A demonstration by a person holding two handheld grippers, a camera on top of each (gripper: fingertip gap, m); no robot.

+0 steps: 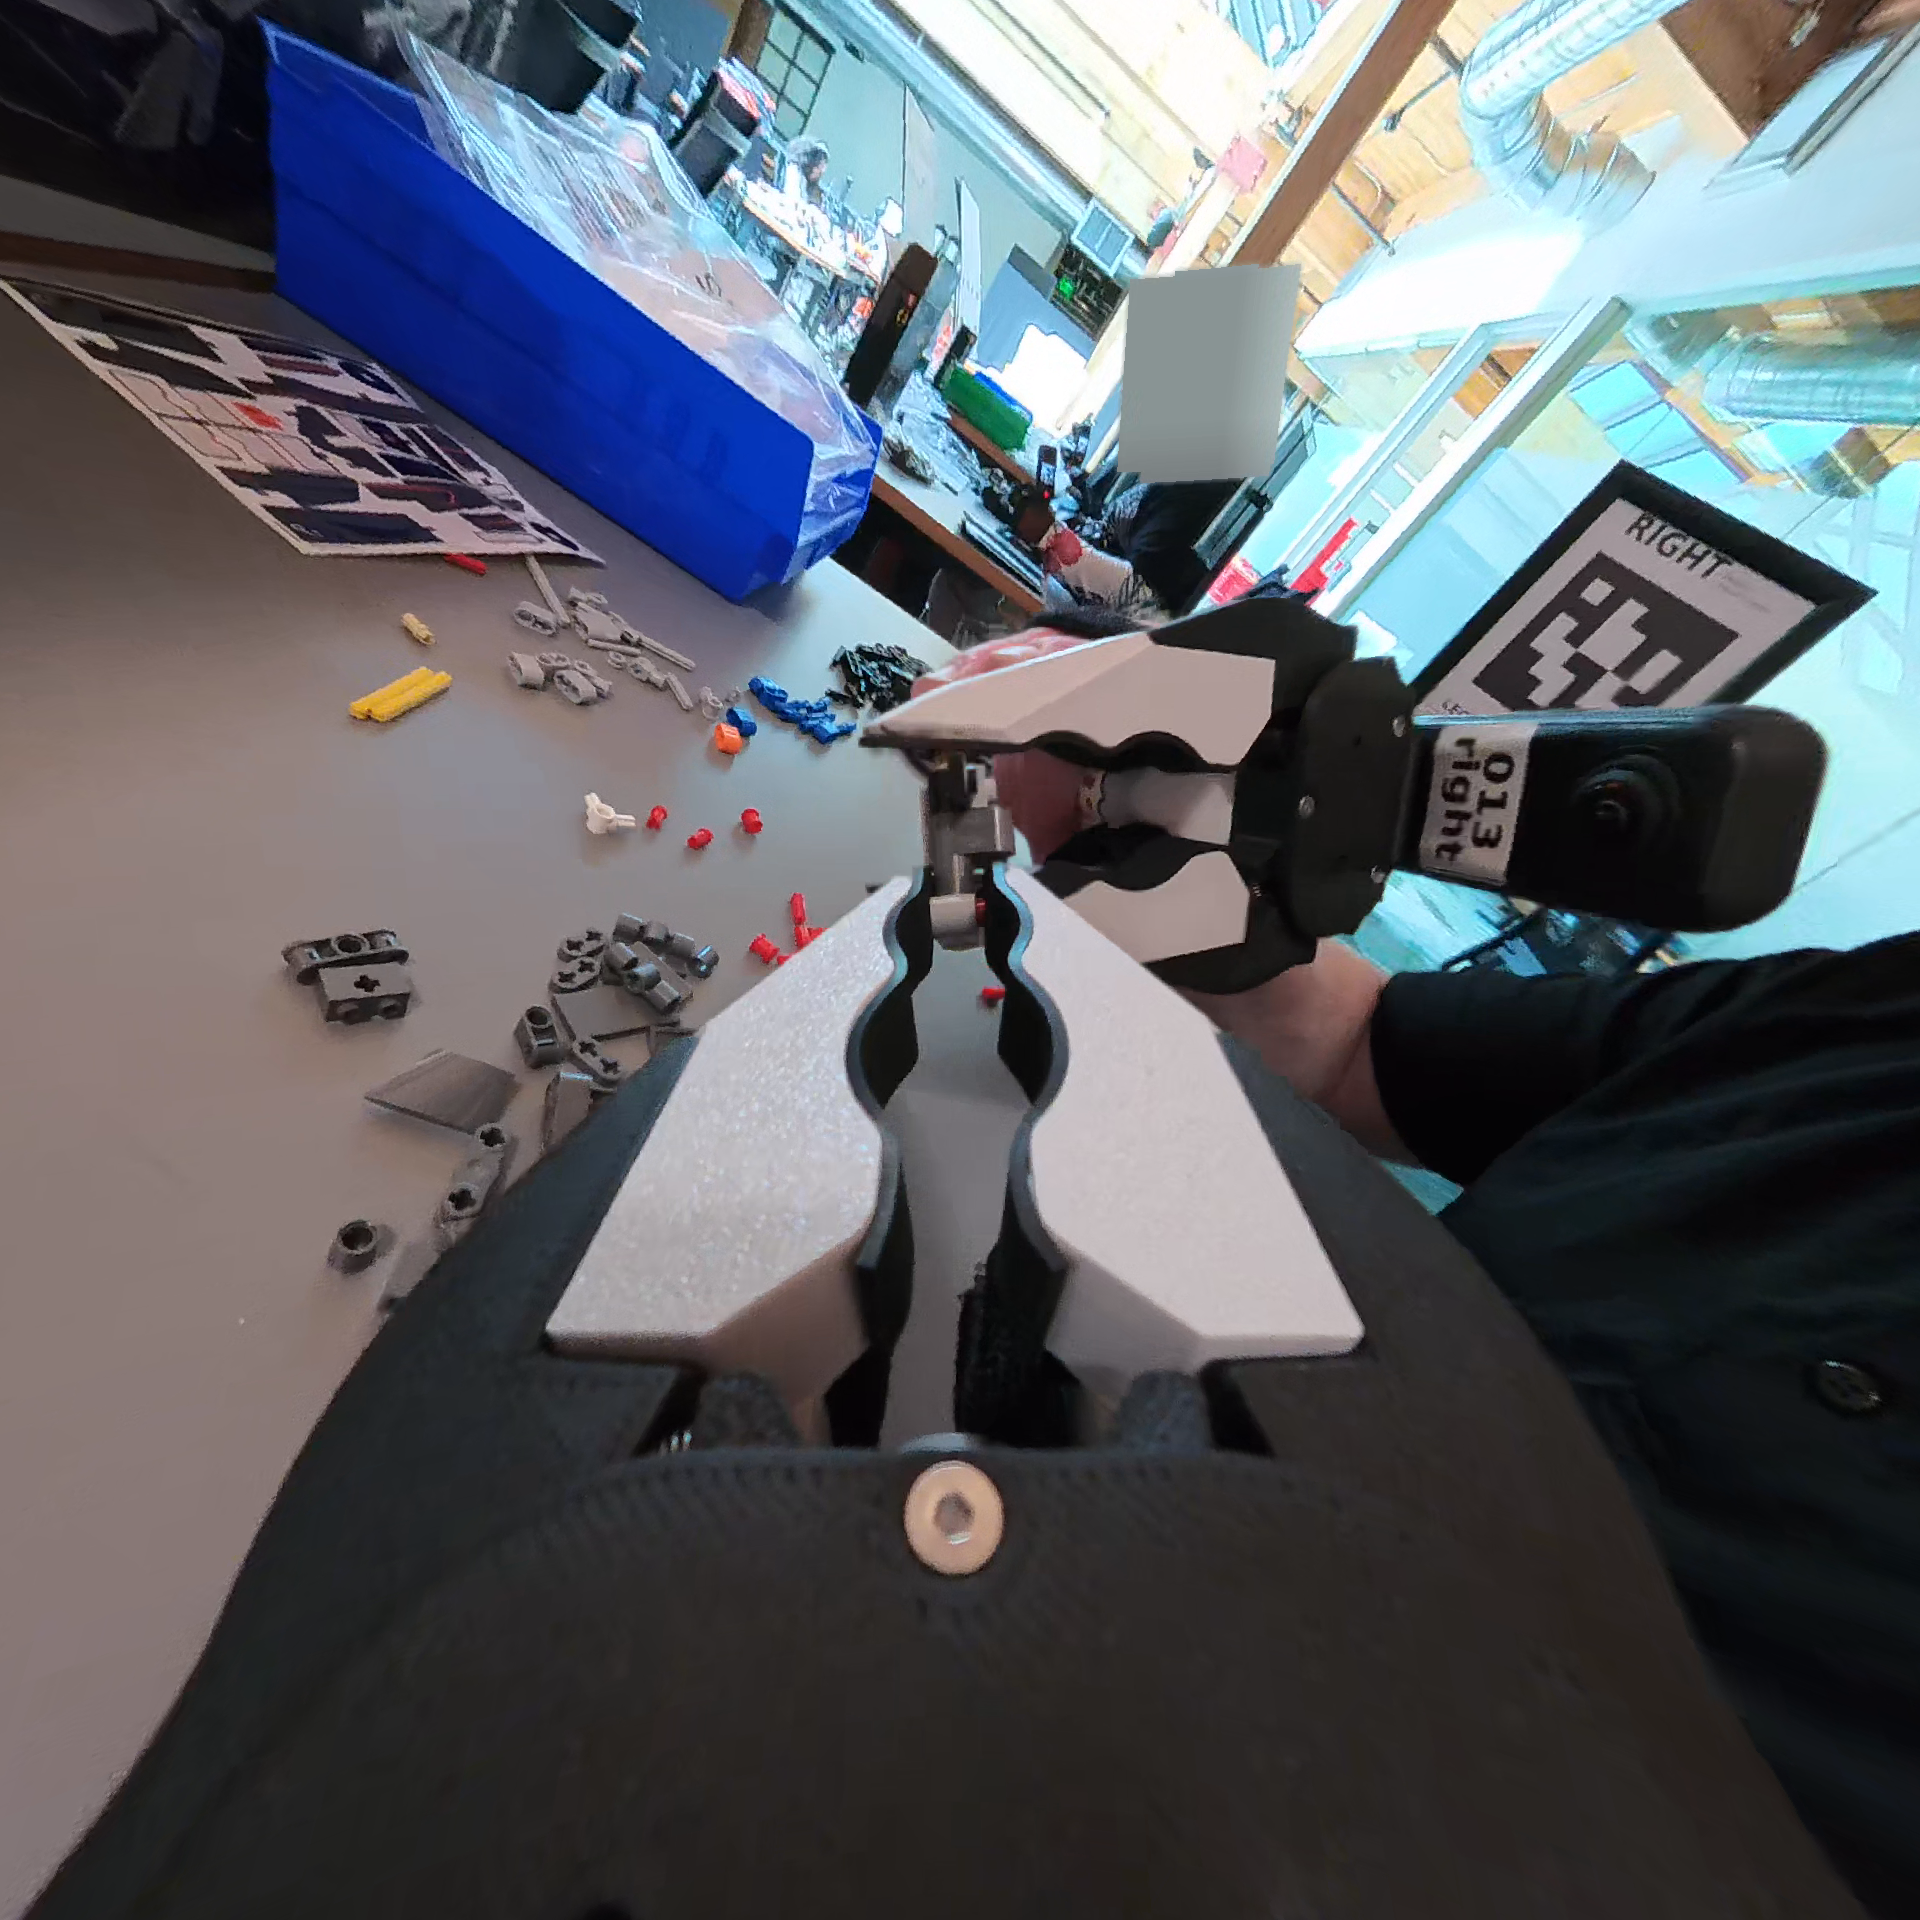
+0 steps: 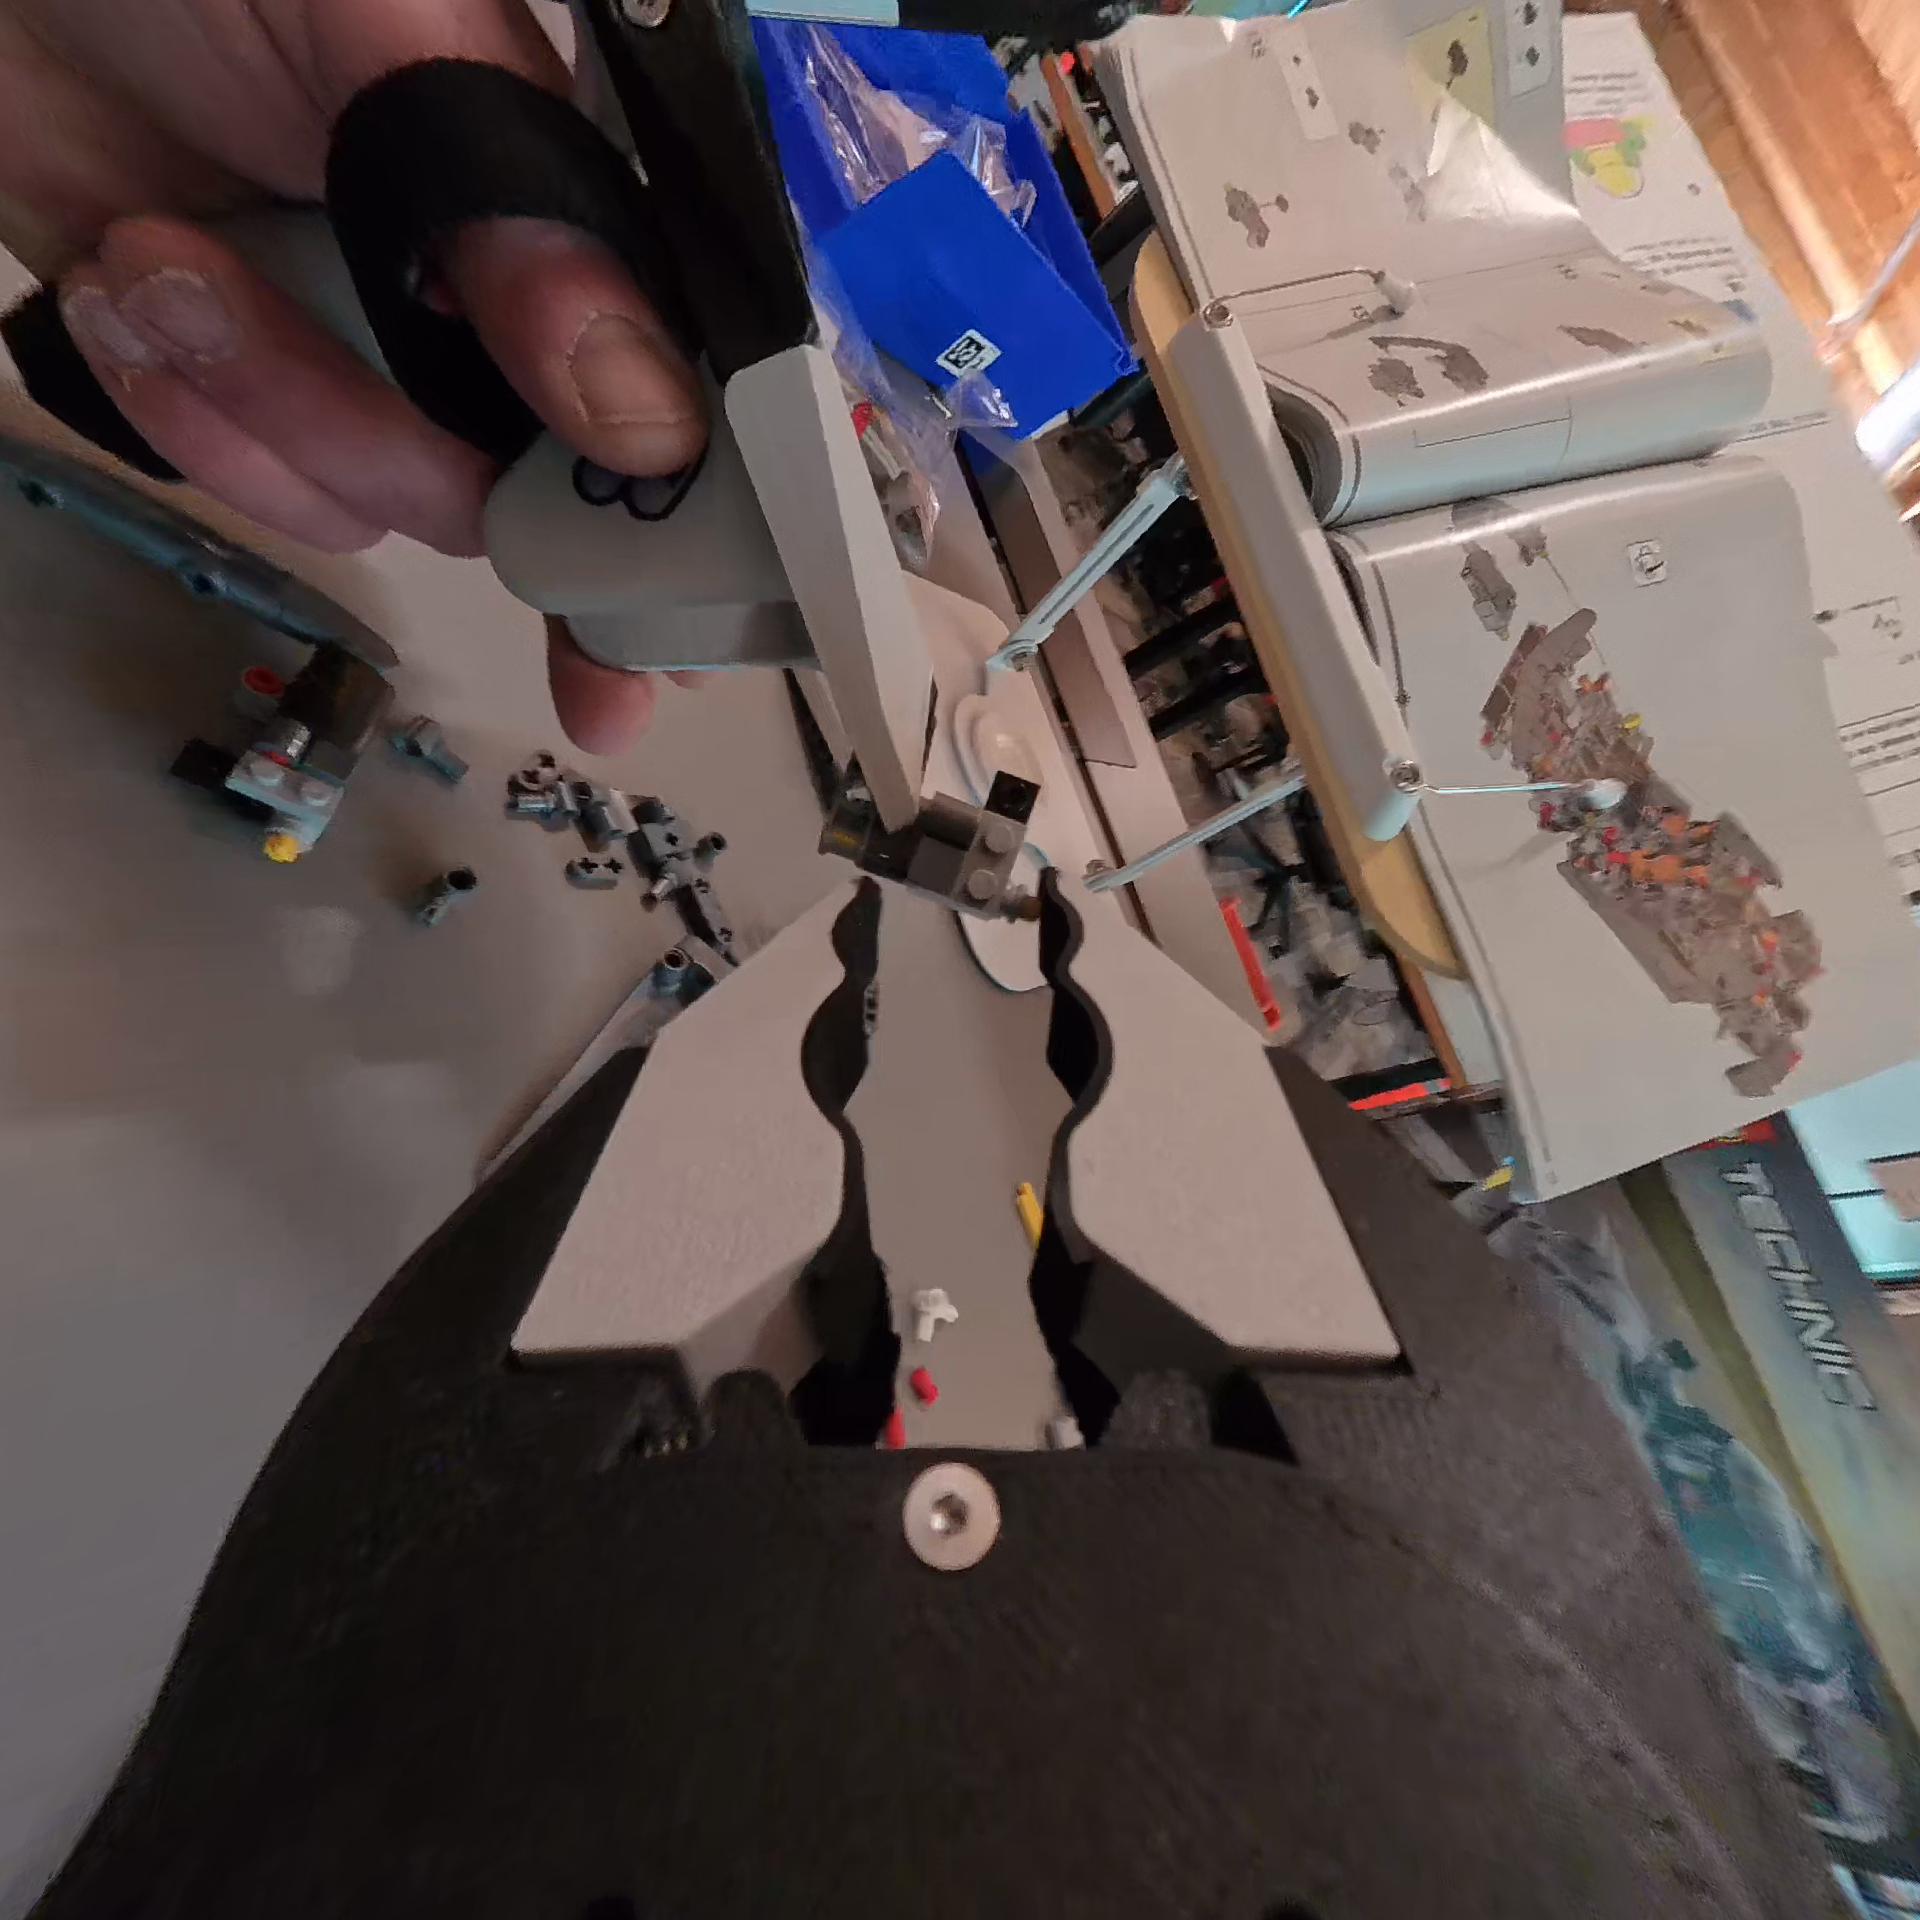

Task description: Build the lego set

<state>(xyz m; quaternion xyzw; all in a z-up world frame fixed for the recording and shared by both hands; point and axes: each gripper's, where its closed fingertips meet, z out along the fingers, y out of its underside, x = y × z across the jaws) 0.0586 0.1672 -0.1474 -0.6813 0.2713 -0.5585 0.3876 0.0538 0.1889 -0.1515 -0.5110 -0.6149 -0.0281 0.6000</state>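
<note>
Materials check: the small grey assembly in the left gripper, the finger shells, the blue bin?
Grey assembly: moulded hard plastic, satin; studs and crisp edges show. Left gripper finger shells: likely 3D-printed plastic, matte, grainy speckled surface. Blue bin: glossy moulded plastic, probably; smooth ribbed wall.

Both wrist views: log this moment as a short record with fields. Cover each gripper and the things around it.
left gripper: fingers shut on the lower end of a small grey brick assembly, held above the table
right gripper: fingers spread either side of the same assembly, not clearly pressing it
table: loose grey parts, red pins, yellow pieces, blue pieces
left of the parts: blue bin, sticker sheet
right wrist view: open instruction booklet
</note>
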